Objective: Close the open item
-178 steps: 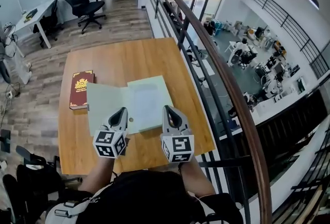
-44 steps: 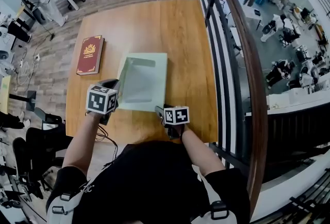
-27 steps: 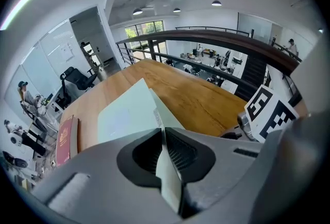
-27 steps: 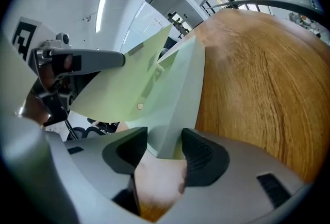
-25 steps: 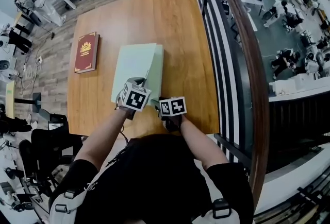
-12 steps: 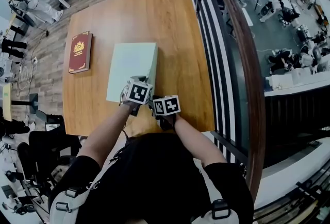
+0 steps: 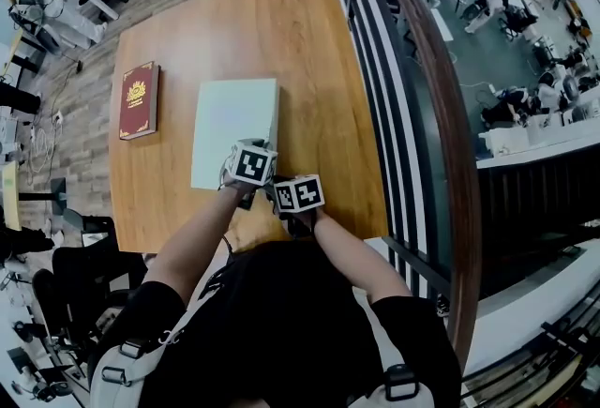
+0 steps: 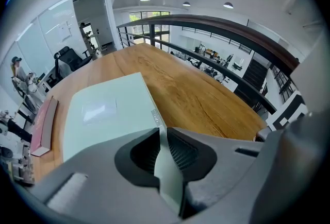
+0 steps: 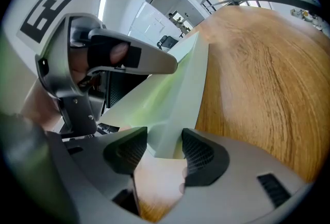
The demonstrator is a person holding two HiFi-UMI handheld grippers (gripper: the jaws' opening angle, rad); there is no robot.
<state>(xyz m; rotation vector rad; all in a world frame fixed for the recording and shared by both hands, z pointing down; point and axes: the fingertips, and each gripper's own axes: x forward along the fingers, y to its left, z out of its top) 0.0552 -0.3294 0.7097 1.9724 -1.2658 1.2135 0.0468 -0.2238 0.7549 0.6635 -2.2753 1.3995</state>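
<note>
The pale green book [image 7: 234, 129] lies shut and flat on the wooden table [image 7: 309, 68]. My left gripper [image 7: 244, 151] is at the book's near right corner. In the left gripper view the thin cover edge [image 8: 164, 166] runs between the jaws of that gripper [image 8: 161, 133]; they are opening, with the tips still touching it. My right gripper [image 7: 281, 183] sits just right of it, open. The book's corner [image 9: 175, 115] stands loose between its pads [image 9: 198, 153]. The left gripper's body [image 9: 103, 58] fills the left of that view.
A dark red book [image 7: 138, 99] lies closed at the table's left edge, also seen low on the left as the red book [image 8: 41, 127]. A dark railing [image 7: 422, 68] runs along the table's right side, with a drop to a lower floor beyond. Office chairs stand past the far edge.
The green book lay open at first. My left gripper carried its cover from the left over to the right and down, so the book is closed. The right gripper stayed near the front corner.
</note>
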